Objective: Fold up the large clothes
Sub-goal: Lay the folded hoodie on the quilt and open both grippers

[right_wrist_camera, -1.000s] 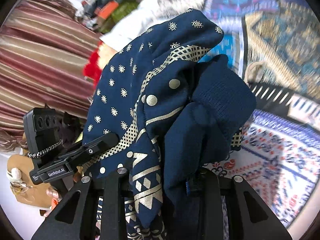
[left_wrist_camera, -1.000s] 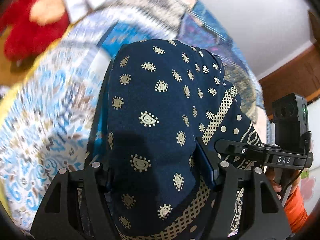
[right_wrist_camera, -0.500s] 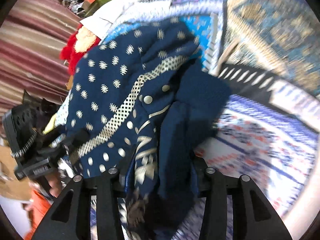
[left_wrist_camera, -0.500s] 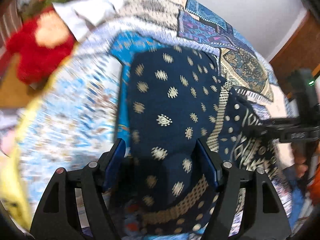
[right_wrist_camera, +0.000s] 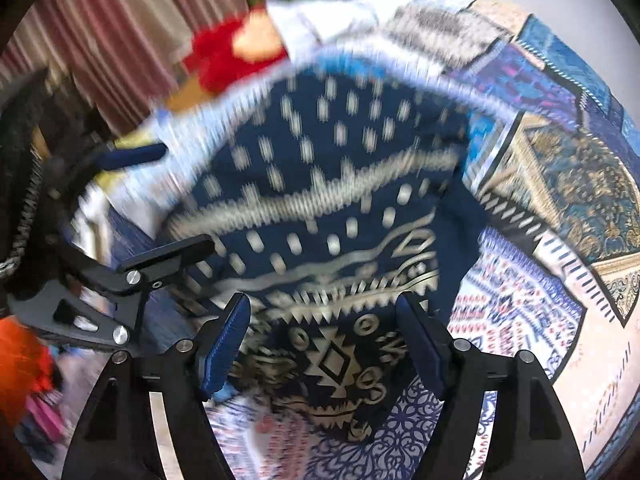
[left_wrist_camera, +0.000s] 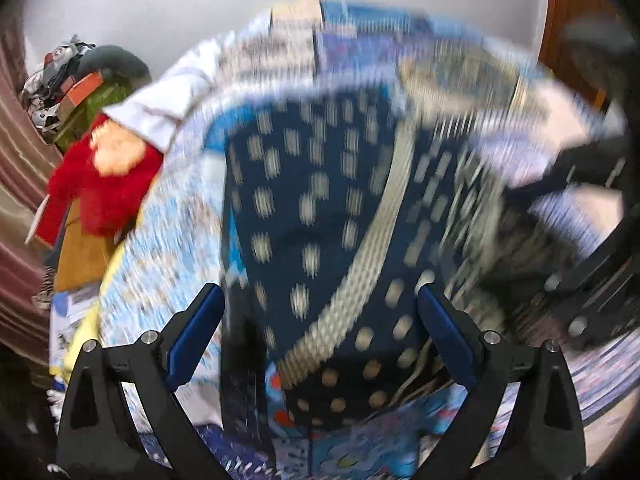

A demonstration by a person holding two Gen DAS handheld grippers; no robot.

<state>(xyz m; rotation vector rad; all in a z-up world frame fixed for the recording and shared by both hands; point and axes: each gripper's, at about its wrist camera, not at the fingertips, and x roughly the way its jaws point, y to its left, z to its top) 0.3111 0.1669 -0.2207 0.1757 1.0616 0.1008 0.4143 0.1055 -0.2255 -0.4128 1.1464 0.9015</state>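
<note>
A navy garment with cream dots and patterned bands [left_wrist_camera: 320, 220] lies folded on the patterned bedspread [left_wrist_camera: 168, 240]; it also shows in the right wrist view [right_wrist_camera: 332, 200]. My left gripper [left_wrist_camera: 320, 320] is open, its blue pads wide apart above the garment's near edge. My right gripper [right_wrist_camera: 324, 328] is open too, above the garment's banded end. The left gripper shows at the left of the right wrist view [right_wrist_camera: 132, 264]. Both views are motion-blurred.
A red plush toy [left_wrist_camera: 100, 184] and a white cloth [left_wrist_camera: 168, 96] lie at the far end of the bed. Striped curtains [right_wrist_camera: 132, 40] hang behind. A patchwork blanket [right_wrist_camera: 560, 128] covers the bed's right side.
Both grippers opened and let go of the navy garment, which now lies on the bed. Both have pulled back from it.
</note>
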